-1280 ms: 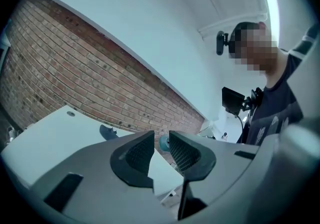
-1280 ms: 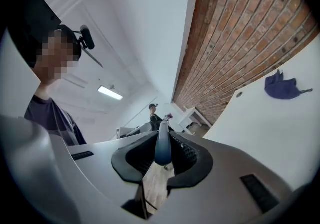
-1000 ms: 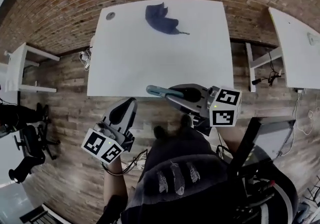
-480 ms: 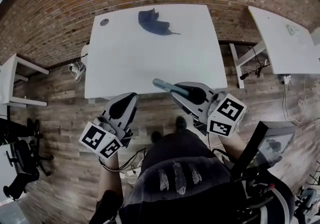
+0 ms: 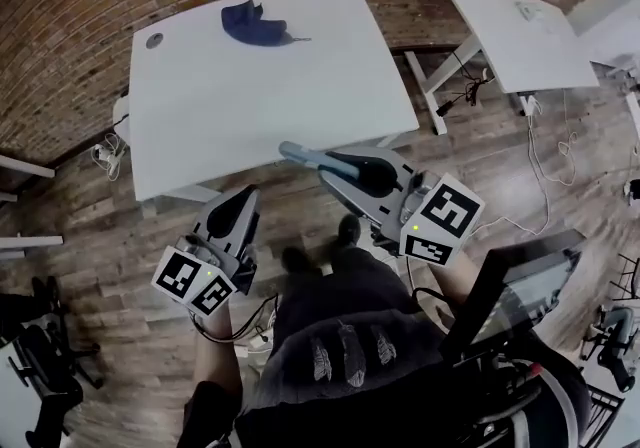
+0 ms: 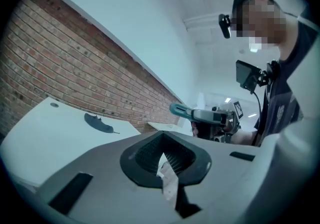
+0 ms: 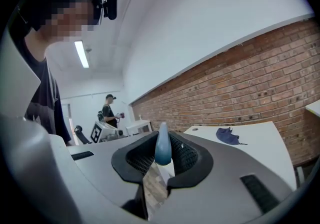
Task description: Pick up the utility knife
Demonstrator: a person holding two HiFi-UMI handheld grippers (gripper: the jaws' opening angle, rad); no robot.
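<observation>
The utility knife [image 5: 303, 155] has a teal handle that sticks out past the jaws of my right gripper [image 5: 345, 169], which is shut on it, in the air off the front edge of the white table [image 5: 260, 106]. In the right gripper view the knife [image 7: 162, 144] stands upright between the dark pads. My left gripper [image 5: 243, 200] hovers lower left of it over the wooden floor, shut with nothing in it. From the left gripper view, the closed jaws sit low in the picture, and the knife [image 6: 184, 112] shows beyond them to the right.
A dark blue cloth [image 5: 252, 24] lies at the table's far side, near a round cable hole [image 5: 154, 40]. A second white table [image 5: 515, 21] stands at the upper right, with cables on the floor. Black equipment [image 5: 515, 286] sits at my right; another person [image 7: 109, 108] stands far off.
The right gripper has risen and rolled with the knife still in it. The left gripper has shifted a little. The table has slid leftward in the head view.
</observation>
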